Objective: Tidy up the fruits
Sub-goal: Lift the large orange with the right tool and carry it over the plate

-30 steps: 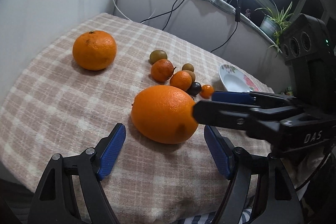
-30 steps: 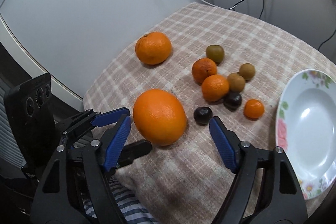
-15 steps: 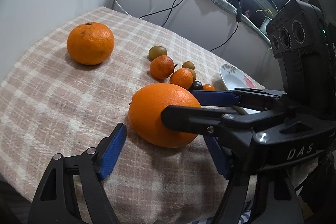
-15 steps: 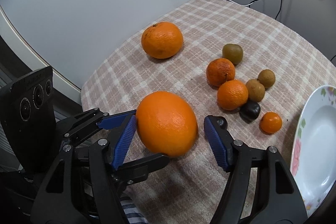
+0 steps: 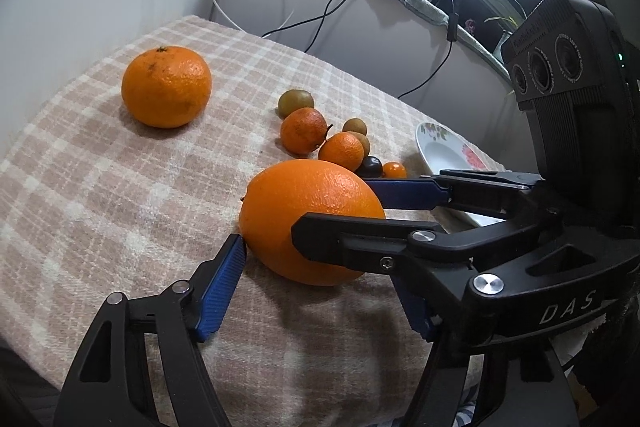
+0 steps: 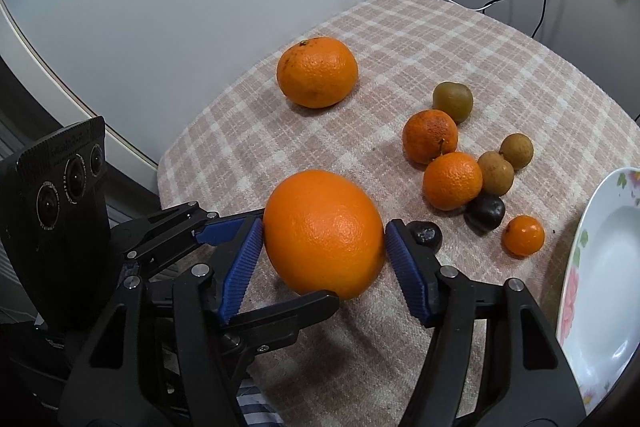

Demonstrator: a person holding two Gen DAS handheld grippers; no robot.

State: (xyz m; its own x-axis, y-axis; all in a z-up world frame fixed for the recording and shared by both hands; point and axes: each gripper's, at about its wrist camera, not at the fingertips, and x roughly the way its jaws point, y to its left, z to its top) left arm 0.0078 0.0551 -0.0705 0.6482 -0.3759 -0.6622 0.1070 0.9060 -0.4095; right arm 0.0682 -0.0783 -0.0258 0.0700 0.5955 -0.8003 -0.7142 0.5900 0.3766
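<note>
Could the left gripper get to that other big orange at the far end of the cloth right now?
Probably yes. The left gripper would first have to back off the near orange between its fingers; after that only bare checked cloth lies before the far orange.

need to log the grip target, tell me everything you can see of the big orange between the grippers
The big orange is oval, bright orange, with glossy dimpled peel and no visible damage. It rests on the checked cloth near the front edge. The right gripper, whose jaws have just been closing, has both blue pads against its sides. The left gripper also flanks it, one pad touching its lower side, the other hidden.
</note>
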